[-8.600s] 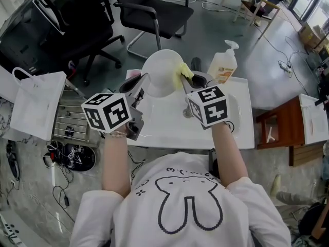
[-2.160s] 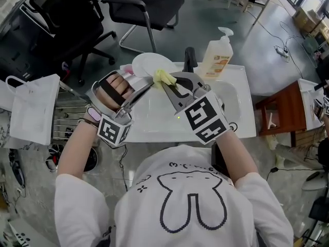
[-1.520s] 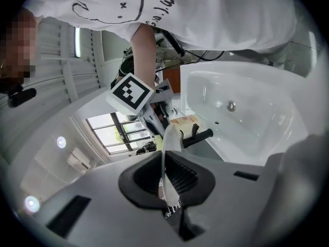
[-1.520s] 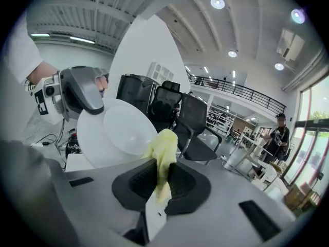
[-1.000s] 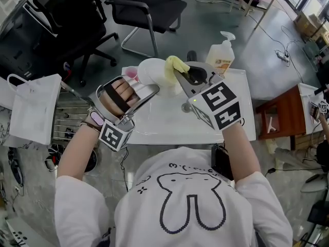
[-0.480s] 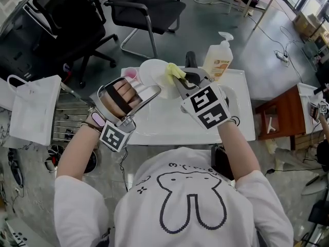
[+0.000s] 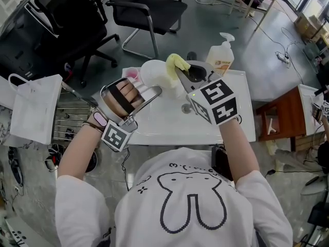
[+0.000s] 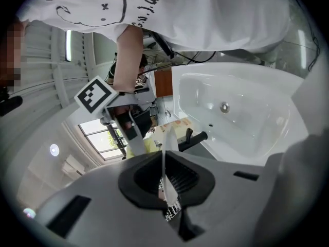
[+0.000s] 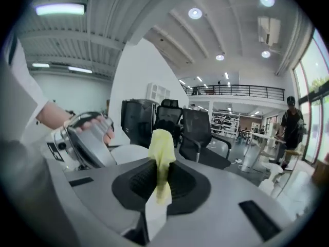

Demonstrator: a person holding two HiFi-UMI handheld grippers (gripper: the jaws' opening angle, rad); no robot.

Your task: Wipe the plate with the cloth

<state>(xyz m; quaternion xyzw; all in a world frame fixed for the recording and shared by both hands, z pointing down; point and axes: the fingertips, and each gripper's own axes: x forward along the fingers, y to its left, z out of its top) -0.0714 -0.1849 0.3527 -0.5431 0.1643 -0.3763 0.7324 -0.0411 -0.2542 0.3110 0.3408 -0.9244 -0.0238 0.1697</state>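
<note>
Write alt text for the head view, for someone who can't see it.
Seen from above, a person in a white shirt holds two grippers over a white sink: the left gripper clamps a white plate by its edge, the right gripper holds a yellow cloth beside it. A pump bottle stands behind.

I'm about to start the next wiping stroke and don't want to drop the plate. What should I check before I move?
1. The left gripper is shut on the rim of the plate: ok.
2. The right gripper is shut on the yellow cloth: ok.
3. Enough cloth sticks out past the jaws to wipe with: ok.
4. The cloth touches the plate: cannot tell. In the head view they meet at the plate's right edge.
5. The soap bottle stands upright, apart from both grippers: ok.
</note>
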